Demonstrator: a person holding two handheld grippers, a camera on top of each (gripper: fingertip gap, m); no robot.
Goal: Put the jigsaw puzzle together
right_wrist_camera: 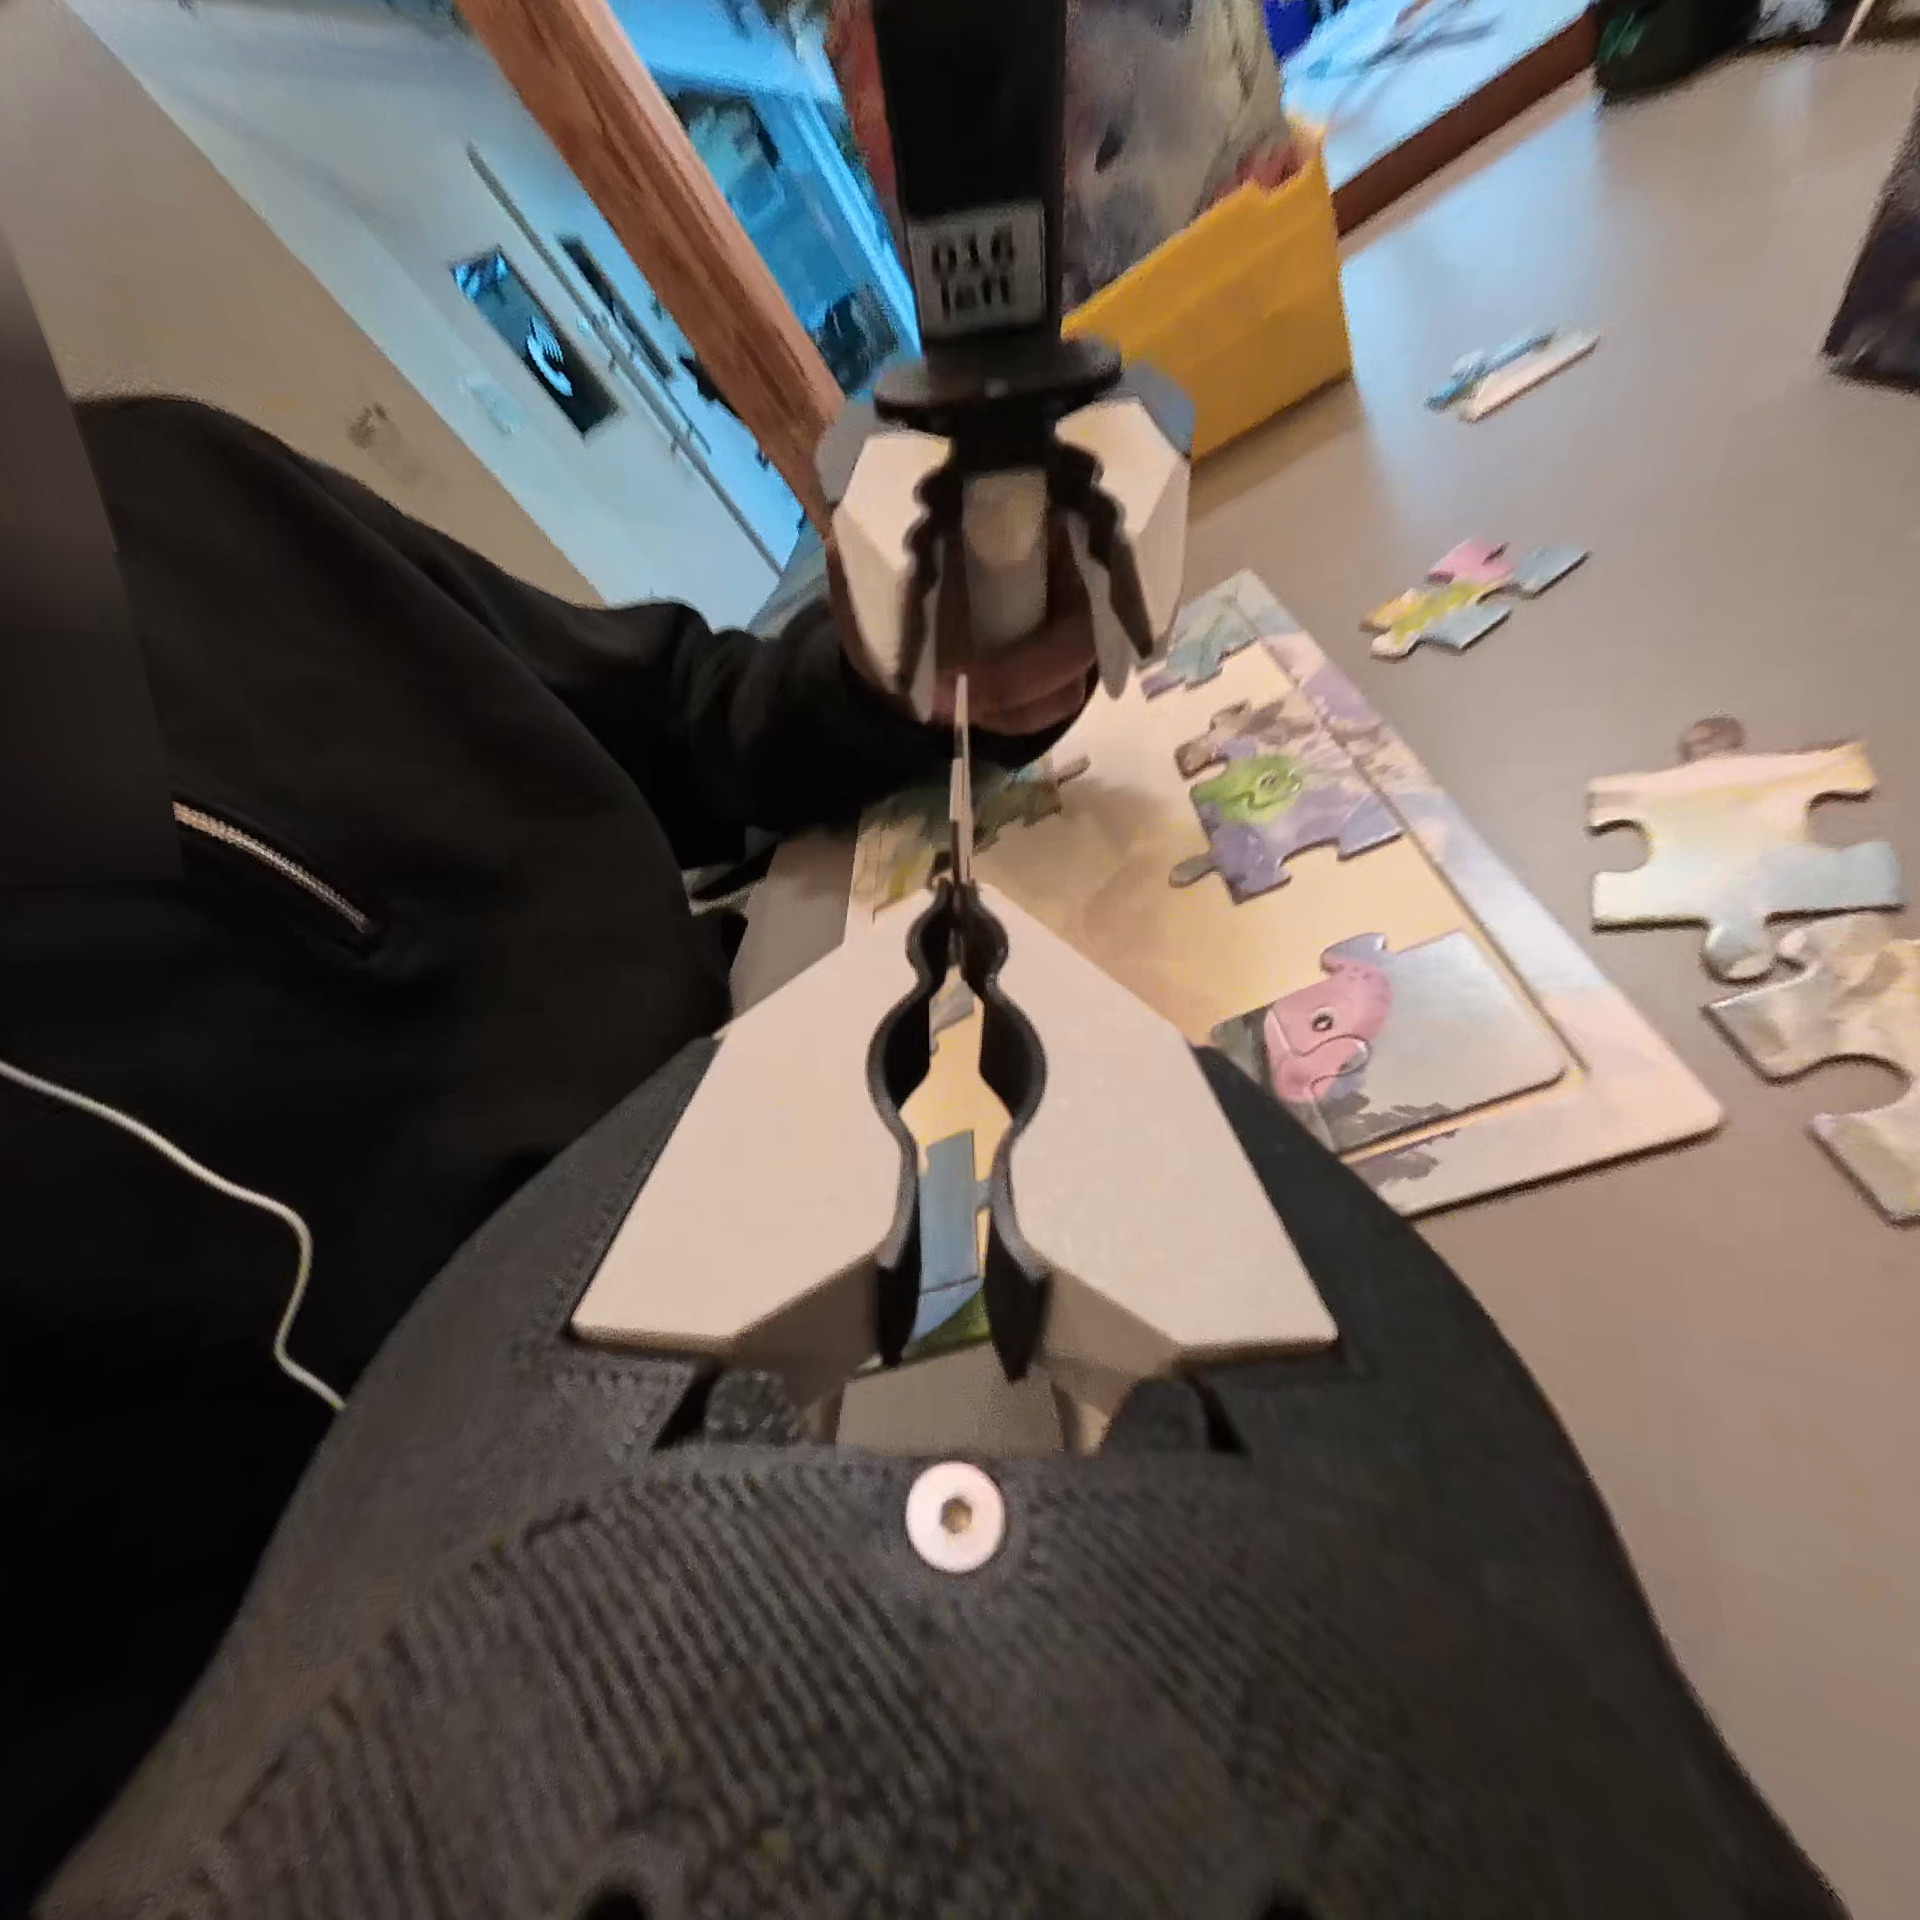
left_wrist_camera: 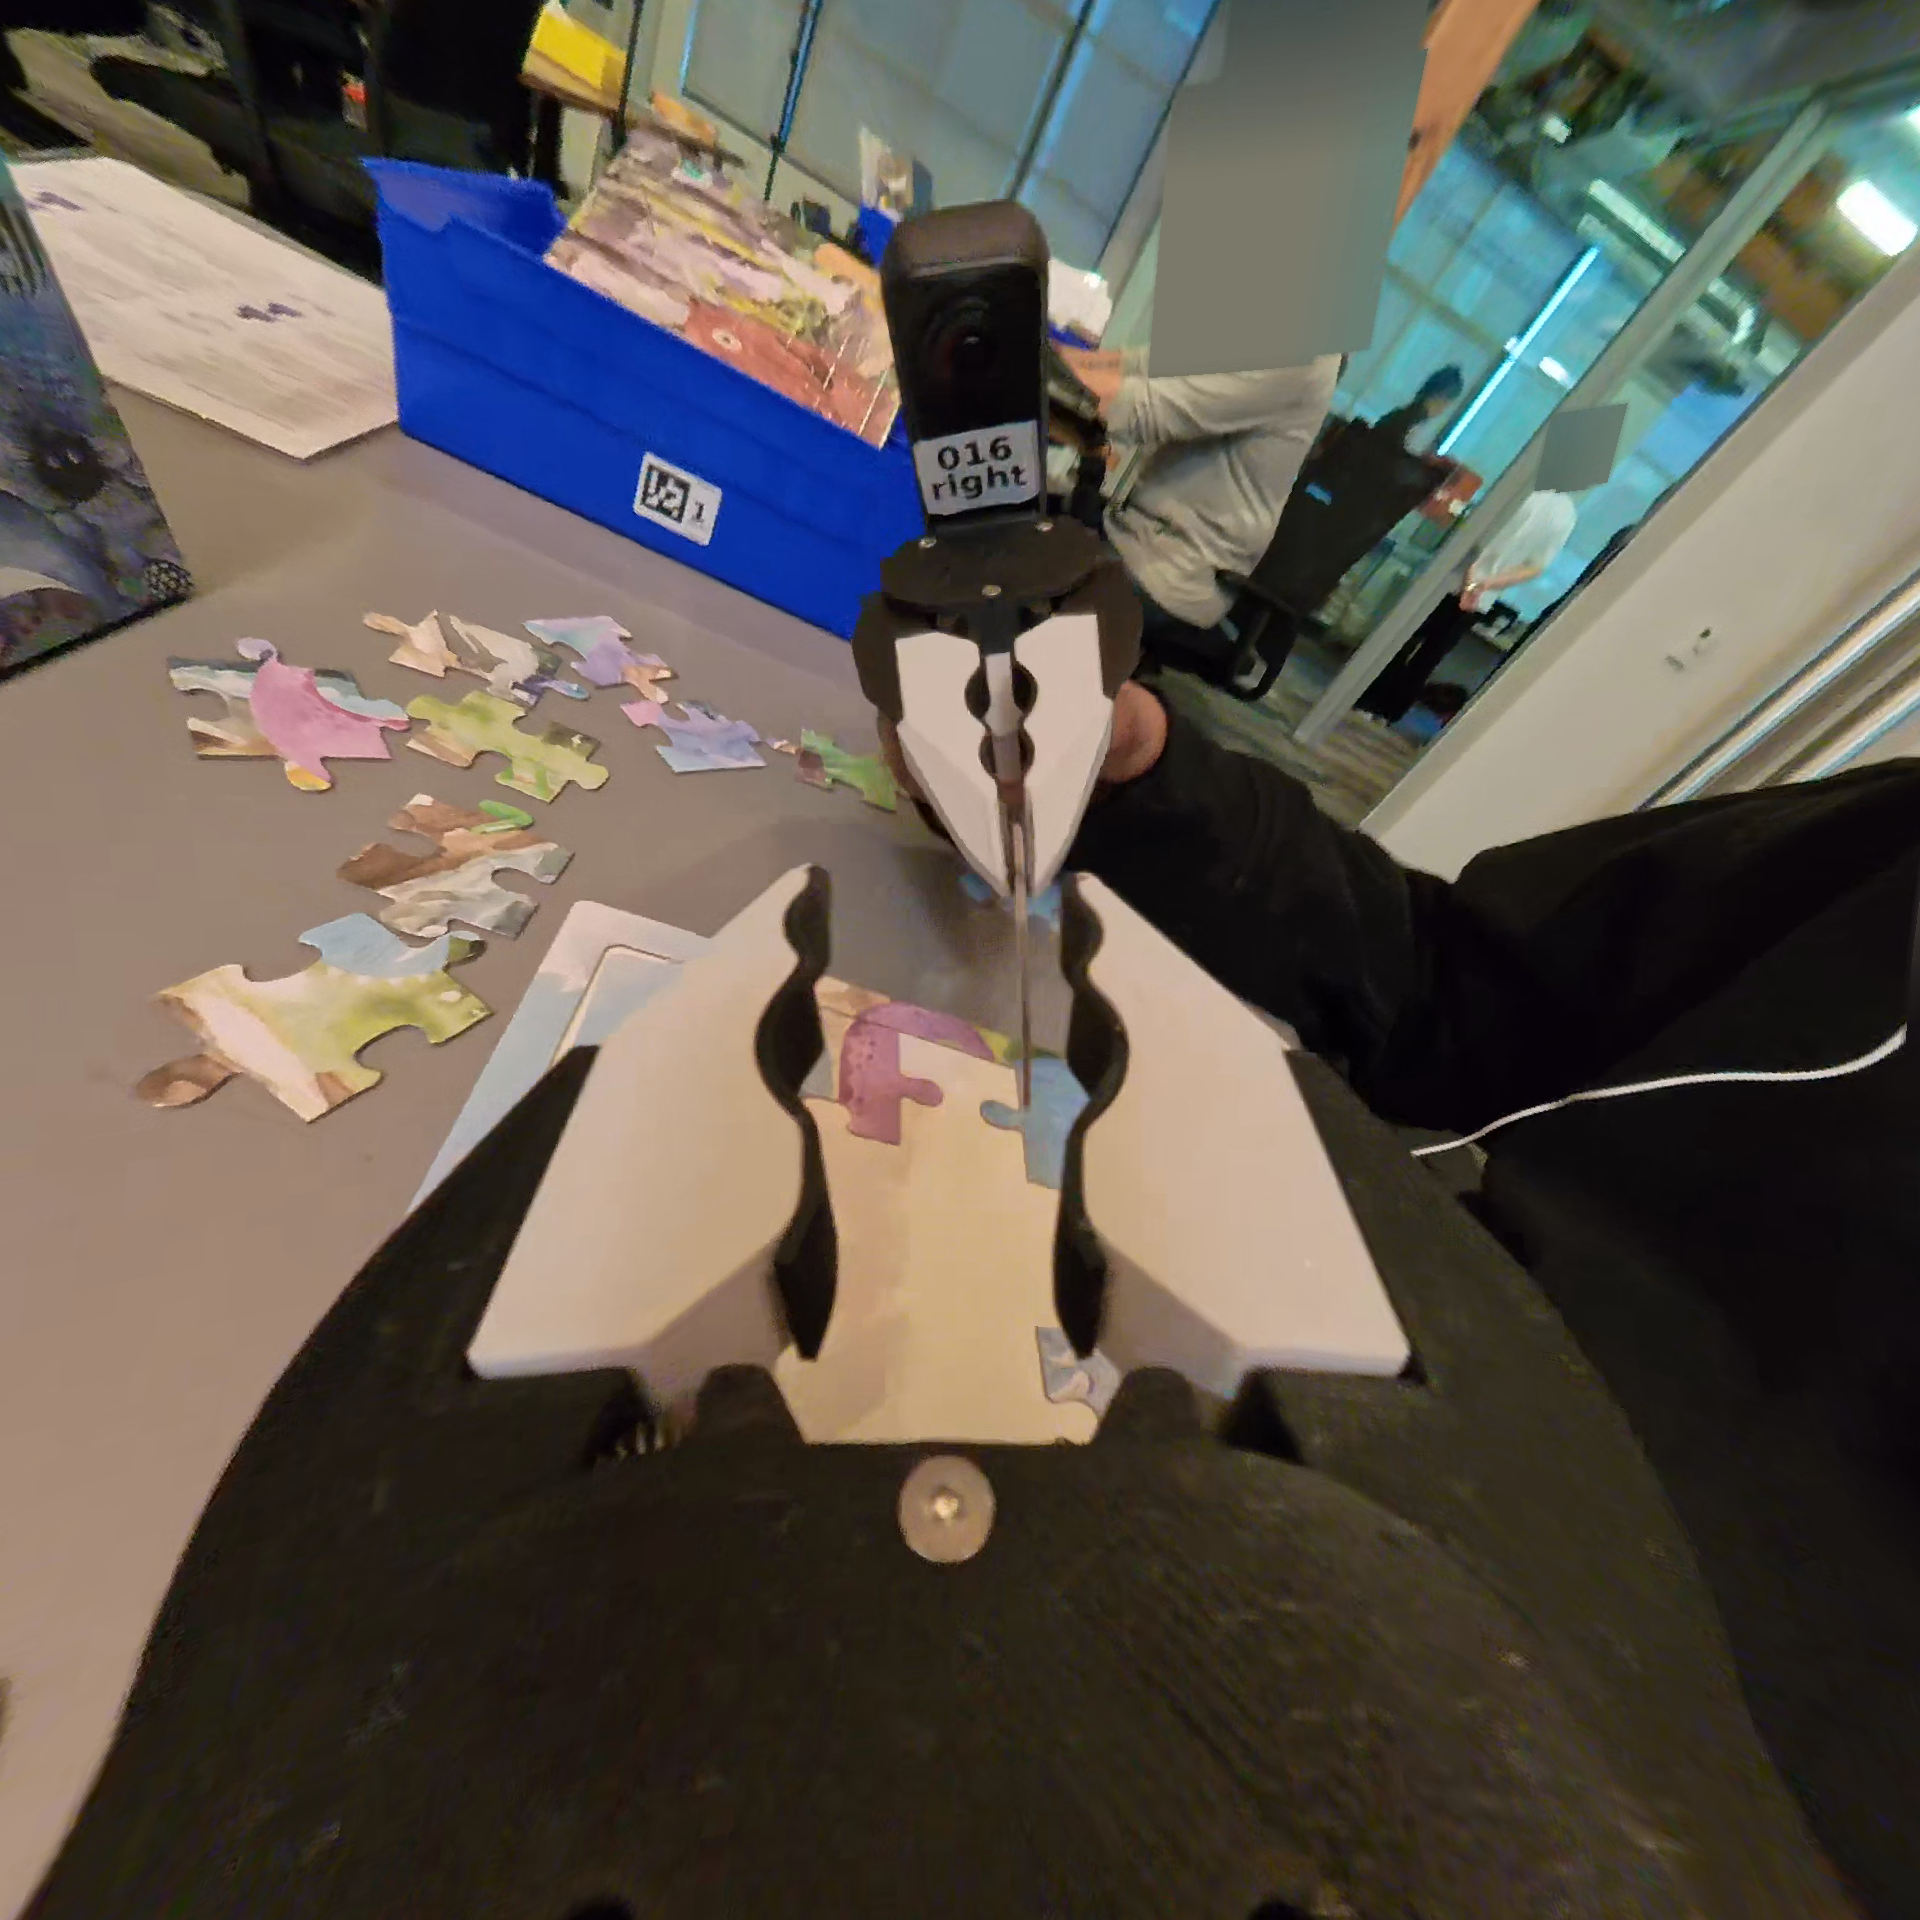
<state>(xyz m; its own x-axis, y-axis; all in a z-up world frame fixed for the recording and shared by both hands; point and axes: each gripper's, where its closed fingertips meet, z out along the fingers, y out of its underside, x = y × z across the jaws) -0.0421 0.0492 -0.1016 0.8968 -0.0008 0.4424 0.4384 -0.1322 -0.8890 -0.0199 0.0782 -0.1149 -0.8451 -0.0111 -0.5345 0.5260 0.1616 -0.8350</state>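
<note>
Both wrist views face each other closely over the puzzle board (right_wrist_camera: 1621,1117).

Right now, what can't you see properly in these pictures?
- Held puzzle piece: edge-on in both views, clamped in the right tongs, so its picture is hidden.
- Puzzle board: left wrist view, mostly covered by the open left tongs.
- Loose piece: right wrist view, cut off by the right edge.
- Yellow bin: right wrist view, blurred; contents unclear.

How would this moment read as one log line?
right gripper: shut on puzzle piece | left gripper: open | puzzle tray: partly filled
</note>
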